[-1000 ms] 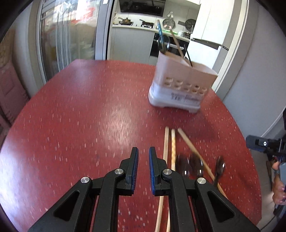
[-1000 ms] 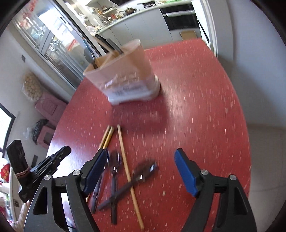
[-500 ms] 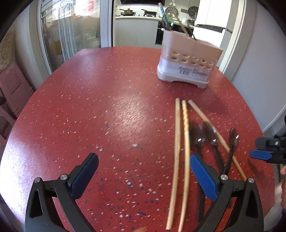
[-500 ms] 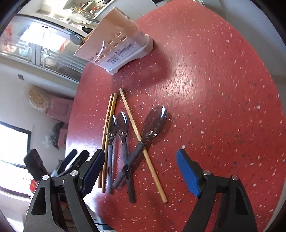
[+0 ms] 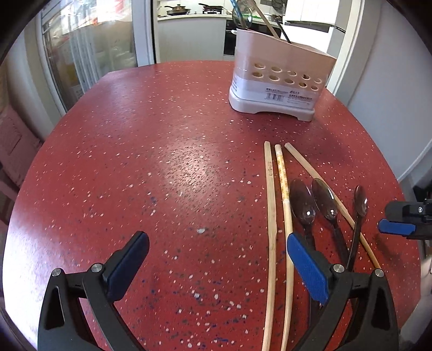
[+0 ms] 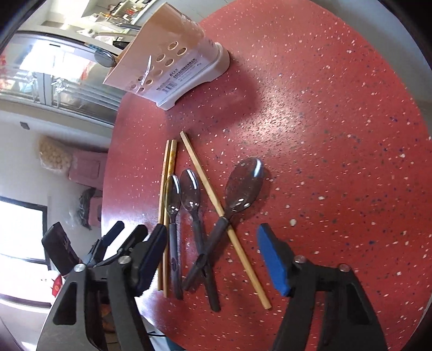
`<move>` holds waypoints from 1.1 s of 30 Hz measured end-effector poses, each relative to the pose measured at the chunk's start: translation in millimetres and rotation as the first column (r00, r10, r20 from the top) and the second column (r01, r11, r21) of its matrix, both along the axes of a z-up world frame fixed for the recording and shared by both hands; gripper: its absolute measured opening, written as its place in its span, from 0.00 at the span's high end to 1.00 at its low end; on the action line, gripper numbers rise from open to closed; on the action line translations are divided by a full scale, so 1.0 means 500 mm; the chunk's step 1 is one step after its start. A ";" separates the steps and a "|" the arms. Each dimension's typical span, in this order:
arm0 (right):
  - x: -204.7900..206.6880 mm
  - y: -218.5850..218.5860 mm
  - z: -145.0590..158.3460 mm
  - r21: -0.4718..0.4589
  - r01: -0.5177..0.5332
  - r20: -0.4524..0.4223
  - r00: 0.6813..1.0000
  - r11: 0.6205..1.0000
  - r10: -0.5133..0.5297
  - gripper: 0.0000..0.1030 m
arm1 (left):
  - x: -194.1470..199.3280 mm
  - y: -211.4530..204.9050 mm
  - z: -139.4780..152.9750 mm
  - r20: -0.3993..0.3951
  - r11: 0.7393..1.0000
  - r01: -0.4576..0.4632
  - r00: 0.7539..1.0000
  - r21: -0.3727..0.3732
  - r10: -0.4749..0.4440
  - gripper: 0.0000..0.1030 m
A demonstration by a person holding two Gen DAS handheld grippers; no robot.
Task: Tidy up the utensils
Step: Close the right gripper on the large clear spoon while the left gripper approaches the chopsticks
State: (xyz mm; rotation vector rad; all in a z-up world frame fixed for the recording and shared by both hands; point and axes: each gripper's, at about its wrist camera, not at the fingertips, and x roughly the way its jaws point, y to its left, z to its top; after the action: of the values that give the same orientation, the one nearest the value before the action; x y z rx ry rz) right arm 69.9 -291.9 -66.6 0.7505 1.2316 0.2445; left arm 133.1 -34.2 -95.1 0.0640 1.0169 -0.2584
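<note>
Left gripper point(image 5: 216, 266) is hovering released over bare red table point(image 5: 167, 151); right gripper point(image 6: 213, 256), nothing grasped, is closing around spoons point(image 6: 243, 186) and chopsticks point(image 6: 201, 172) lying near the table's edge.

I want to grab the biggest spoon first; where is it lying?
In the right wrist view the large spoon lies on the red table, rightmost of three spoons, its handle crossing a lone chopstick, in front of the utensil holder.

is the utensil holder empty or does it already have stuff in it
Not empty. The white utensil holder stands upright on the red table, with a few utensil handles sticking out of its top; how many is unclear.
</note>
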 end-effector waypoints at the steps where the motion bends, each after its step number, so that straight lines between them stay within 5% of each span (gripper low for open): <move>1: 0.002 0.001 -0.002 0.005 0.004 -0.006 1.000 1.000 -0.004 0.39 | 0.007 -0.006 0.002 -0.005 1.000 0.005 1.000 0.001 -0.005 0.00; 14: 0.035 0.020 -0.038 0.007 0.060 -0.083 0.995 0.998 -0.059 0.57 | 0.053 -0.010 0.005 -0.049 0.997 0.074 0.996 -0.006 -0.075 0.00; 28: 0.077 0.070 -0.022 -0.199 -0.003 -0.108 0.994 0.980 -0.019 0.87 | 0.082 -0.039 0.007 -0.067 0.988 0.143 0.988 0.064 -0.139 0.04; 33: 0.072 0.067 -0.025 -0.170 0.003 -0.099 0.995 0.985 -0.020 0.91 | 0.090 -0.051 0.012 -0.088 0.983 0.169 0.983 0.070 -0.163 0.06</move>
State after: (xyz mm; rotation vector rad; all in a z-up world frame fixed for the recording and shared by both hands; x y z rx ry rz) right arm 106.1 -258.4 -79.4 0.6276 1.3247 0.0914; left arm 178.2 -59.9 -89.0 0.2107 1.1046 -0.3766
